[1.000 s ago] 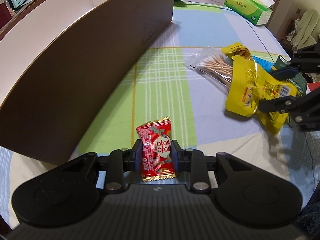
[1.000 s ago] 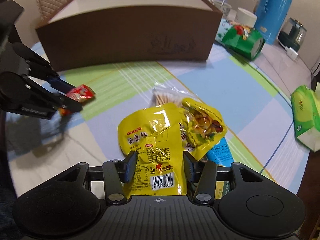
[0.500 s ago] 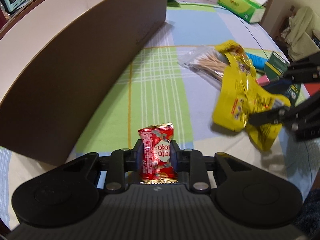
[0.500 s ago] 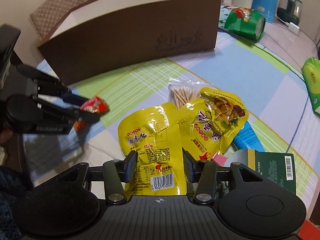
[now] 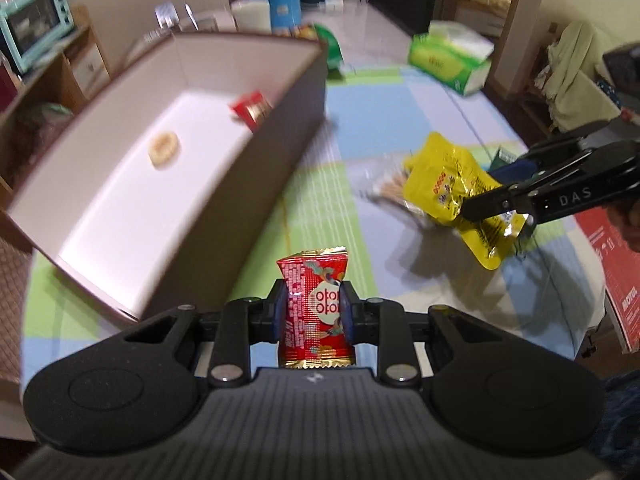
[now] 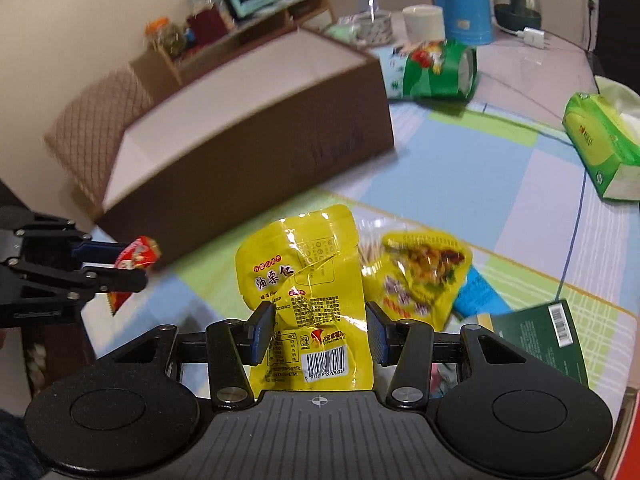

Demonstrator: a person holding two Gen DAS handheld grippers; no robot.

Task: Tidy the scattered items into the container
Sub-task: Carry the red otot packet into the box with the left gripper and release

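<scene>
Both tools have risen above the brown box [image 5: 304, 92]: the left tool [image 5: 313, 312] clamps a red sachet [image 5: 314, 304], the right tool [image 6: 318, 336] a yellow pouch [image 6: 308, 280] (box interior now visible), so drops come next.

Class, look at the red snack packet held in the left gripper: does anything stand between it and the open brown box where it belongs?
Only the box's own near wall. The left gripper holds the red packet above the tablecloth, beside the brown box; no loose item lies between them. The packet must clear that wall's rim.
</scene>
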